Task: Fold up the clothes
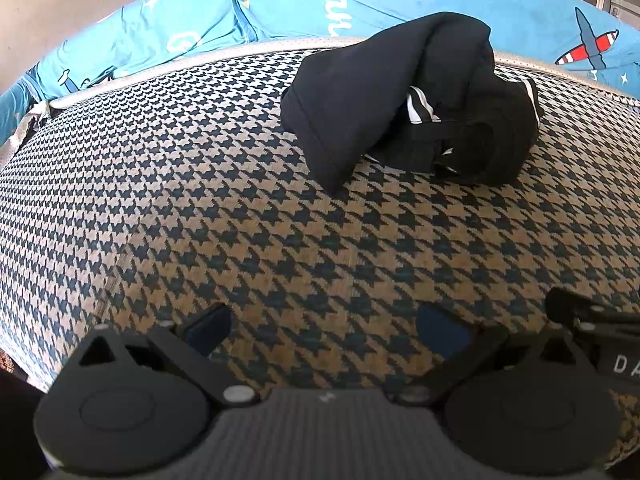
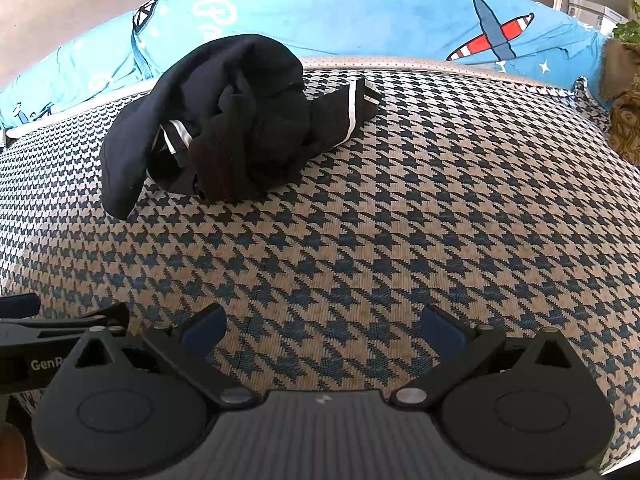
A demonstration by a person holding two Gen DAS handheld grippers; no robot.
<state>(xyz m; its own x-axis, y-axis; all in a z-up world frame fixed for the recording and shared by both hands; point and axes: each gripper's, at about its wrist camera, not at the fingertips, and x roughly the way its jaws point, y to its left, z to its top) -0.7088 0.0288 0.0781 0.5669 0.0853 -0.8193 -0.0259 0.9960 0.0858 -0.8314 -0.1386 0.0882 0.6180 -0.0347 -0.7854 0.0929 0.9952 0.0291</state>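
A black garment with white stripes (image 1: 404,108) lies crumpled in a heap at the far side of a houndstooth-patterned surface (image 1: 240,220). In the right wrist view the same black garment (image 2: 236,128) sits at the upper left, one striped end stretched out to the right. My left gripper (image 1: 324,332) is open near the front edge, well short of the heap, with nothing between its fingers. My right gripper (image 2: 322,330) is open too, empty, and also well back from the cloth. Part of the other gripper shows at each view's side edge.
A blue bedsheet with airplane and lettering prints (image 2: 400,16) runs along the far edge of the houndstooth surface (image 2: 440,200). A brownish patterned cloth (image 2: 624,120) sits at the far right. Wide open patterned surface lies between the grippers and the heap.
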